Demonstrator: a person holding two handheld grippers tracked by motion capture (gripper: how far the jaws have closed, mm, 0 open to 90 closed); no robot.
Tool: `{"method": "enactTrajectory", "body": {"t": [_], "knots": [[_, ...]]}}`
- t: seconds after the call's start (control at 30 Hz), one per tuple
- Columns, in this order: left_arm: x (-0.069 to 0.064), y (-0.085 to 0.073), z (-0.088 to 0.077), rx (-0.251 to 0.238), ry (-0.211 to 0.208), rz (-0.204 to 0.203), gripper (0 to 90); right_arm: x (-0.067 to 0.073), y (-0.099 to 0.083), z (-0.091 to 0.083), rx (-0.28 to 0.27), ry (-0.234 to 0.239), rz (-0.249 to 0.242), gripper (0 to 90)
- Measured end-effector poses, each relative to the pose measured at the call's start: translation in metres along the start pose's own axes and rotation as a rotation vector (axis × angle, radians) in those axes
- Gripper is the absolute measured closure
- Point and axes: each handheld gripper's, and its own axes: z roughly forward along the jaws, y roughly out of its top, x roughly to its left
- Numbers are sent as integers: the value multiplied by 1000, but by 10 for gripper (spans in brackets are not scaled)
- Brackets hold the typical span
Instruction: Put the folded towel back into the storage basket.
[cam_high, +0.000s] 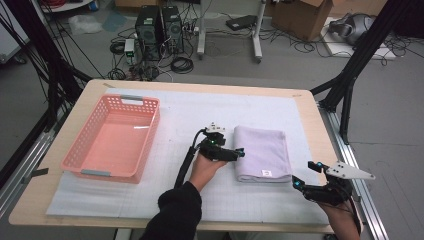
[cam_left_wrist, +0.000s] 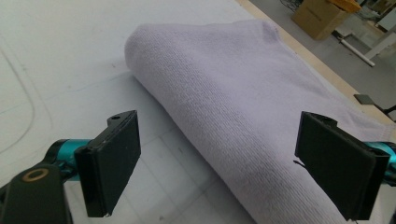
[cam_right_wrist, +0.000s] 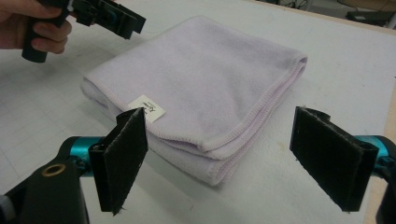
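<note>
While parked near the table's (cam_high: 305, 107) left edge, pink basket (cam_high: 114, 136); then left gripper (cam_high: 239, 153), jaws spread wide, just at folded lilac towel's (cam_high: 262, 152) left fold, mid-table; right gripper (cam_high: 302, 176) likewise spread, near front right corner

left gripper (cam_high: 239, 154) jaws open, right gripper (cam_high: 305, 175) jaws open

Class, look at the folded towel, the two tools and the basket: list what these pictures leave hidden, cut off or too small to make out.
- Label on the folded towel: print too small to read in the right gripper view.
- Towel's underside: hidden in every view by the towel itself.
- Towel's near end: cut off by the bottom edge of the left gripper view, between the left tool's open jaws.
- Right tool: its hand is cut off by the high view's bottom edge.
- Pink basket: its outer left wall faces away.
</note>
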Motion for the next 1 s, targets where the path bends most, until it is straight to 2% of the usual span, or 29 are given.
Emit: {"method": "enactTrajectory", "body": {"t": [0.07,0.17,0.23,0.33,0.6,0.73,0.87,1.0], "knots": [[-1,1,8,17,8,-5,163,0,0,1,1,3,5,180],[1,-2,17,38,2,-38,176,0,0,1,3,6,2,180],[2,-4,22,63,9,-41,176,1,0,1,0,6,4,180],[3,-5,25,68,7,-59,184,0,-1,0,2,4,8,180],[2,-7,28,70,-17,-47,219,-1,-2,2,7,12,10,180],[0,-8,29,86,-31,-16,350,-2,-2,1,3,9,13,180],[-2,-9,30,100,-59,-25,526,-2,-2,2,4,11,10,180],[-3,-8,29,93,-63,-13,672,-2,-2,1,-1,12,11,180]]}}
